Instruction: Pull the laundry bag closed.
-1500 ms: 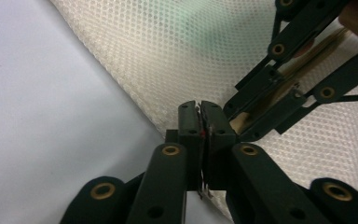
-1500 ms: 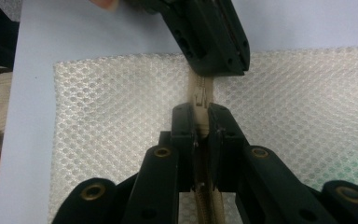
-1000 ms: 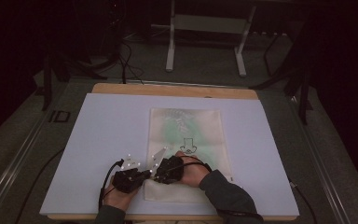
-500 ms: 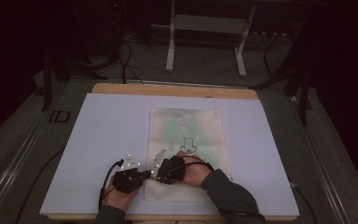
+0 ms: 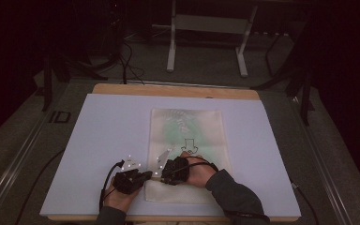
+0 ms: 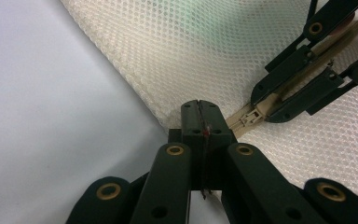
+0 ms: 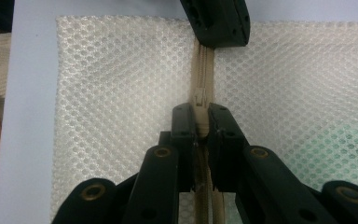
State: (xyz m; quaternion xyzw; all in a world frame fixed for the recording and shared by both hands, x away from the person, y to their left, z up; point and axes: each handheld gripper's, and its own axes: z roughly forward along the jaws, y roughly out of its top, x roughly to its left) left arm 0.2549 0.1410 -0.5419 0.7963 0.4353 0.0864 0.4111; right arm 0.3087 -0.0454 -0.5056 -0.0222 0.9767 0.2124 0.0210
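Mesh zipper bag (image 5: 187,150) flat on white table (image 5: 103,131), near edge centre, long axis running away from person, zipper (image 7: 204,74) along near short end. Left gripper (image 6: 200,119) clamped tight on bag's corner edge at zipper end. Right gripper (image 7: 200,122) pinched on zipper pull (image 7: 199,100). Risks: pull slipping out of narrow grip; mesh bunching or snagging in slider if corner hold slackens.

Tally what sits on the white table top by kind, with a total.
Mesh bag with a zip: 1
Claws: 2, the left claw shut on the bag's edge, the right claw shut on the zip pull
Total: 3
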